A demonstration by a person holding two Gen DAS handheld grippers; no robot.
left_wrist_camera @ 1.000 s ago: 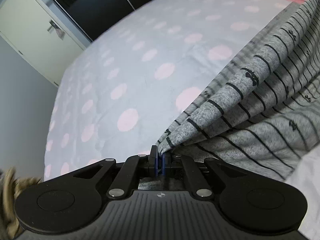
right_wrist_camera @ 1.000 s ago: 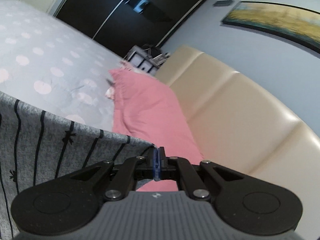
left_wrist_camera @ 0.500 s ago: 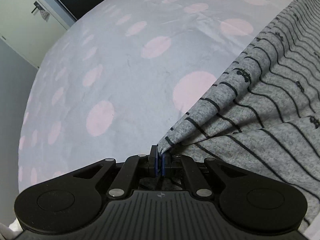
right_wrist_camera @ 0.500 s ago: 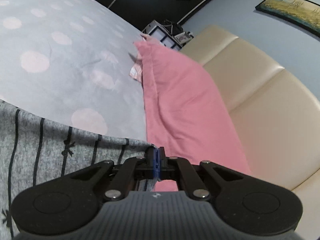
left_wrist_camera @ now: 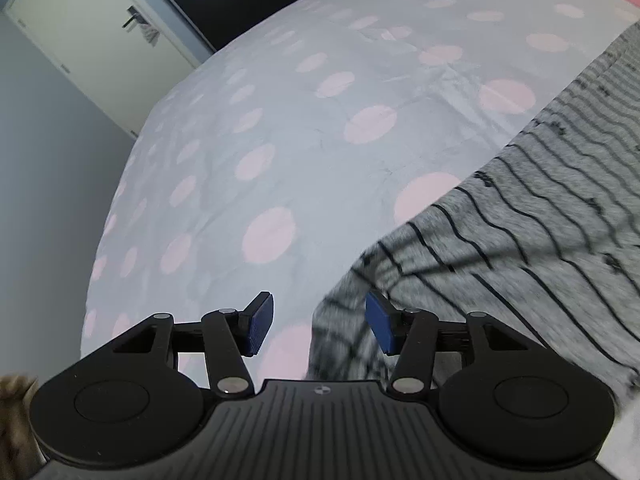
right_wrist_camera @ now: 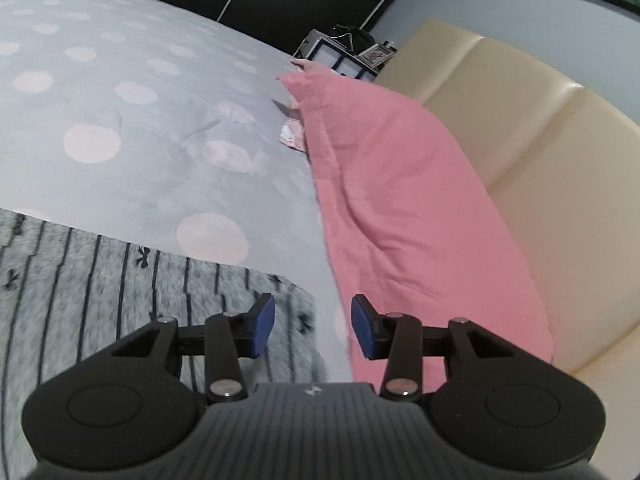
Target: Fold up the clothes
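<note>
A grey garment with thin black stripes and small bow marks (left_wrist_camera: 532, 216) lies on the bed, filling the right side of the left wrist view and the lower left of the right wrist view (right_wrist_camera: 100, 280). My left gripper (left_wrist_camera: 318, 326) is open, its jaws wide apart, just above the garment's near left corner. My right gripper (right_wrist_camera: 313, 330) is open above the garment's right corner, beside the pink pillow. Neither holds cloth.
The bed has a light grey cover with pink dots (left_wrist_camera: 280, 140). A pink pillow (right_wrist_camera: 392, 200) lies along the cream padded headboard (right_wrist_camera: 540, 128). A white door (left_wrist_camera: 92, 32) and a dark wardrobe stand beyond the bed. A cluttered bedside stand (right_wrist_camera: 344, 52) is by the headboard.
Both grippers were shut on the garment's corners and have opened, letting it go. The garment has dropped flat onto the bed and both grippers have risen slightly.
</note>
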